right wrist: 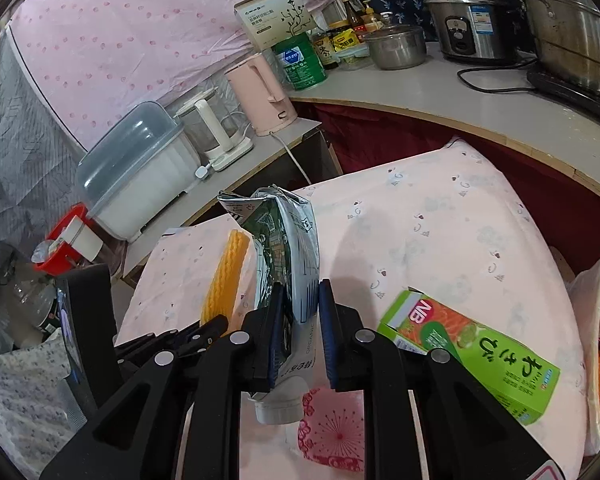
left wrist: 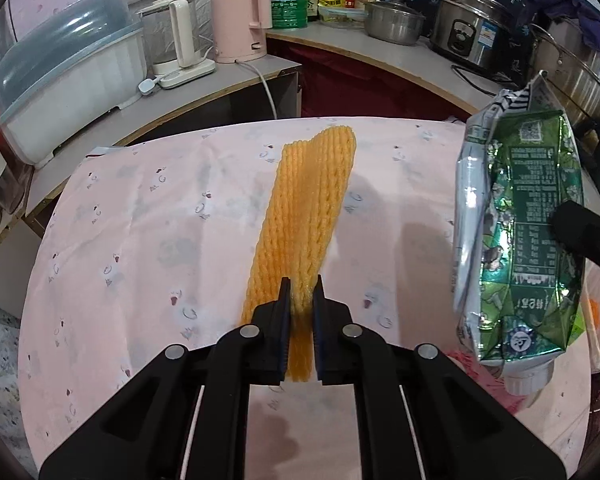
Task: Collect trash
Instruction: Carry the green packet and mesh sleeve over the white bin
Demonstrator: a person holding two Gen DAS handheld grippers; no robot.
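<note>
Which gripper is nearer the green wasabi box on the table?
Right. The right gripper, holding the crumpled carton, is just beside the green box. The left gripper, clamping the yellow foam net, sits farther off on the other side.

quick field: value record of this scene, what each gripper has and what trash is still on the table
left gripper: shut on yellow foam net sleeve, lifted off the table
right gripper: shut on crumpled green carton, cap end down
left on table: green wasabi box, lying flat on pink tablecloth
plastic bag: at the table's right edge, orange contents
background: pink kettle, rice cooker
</note>
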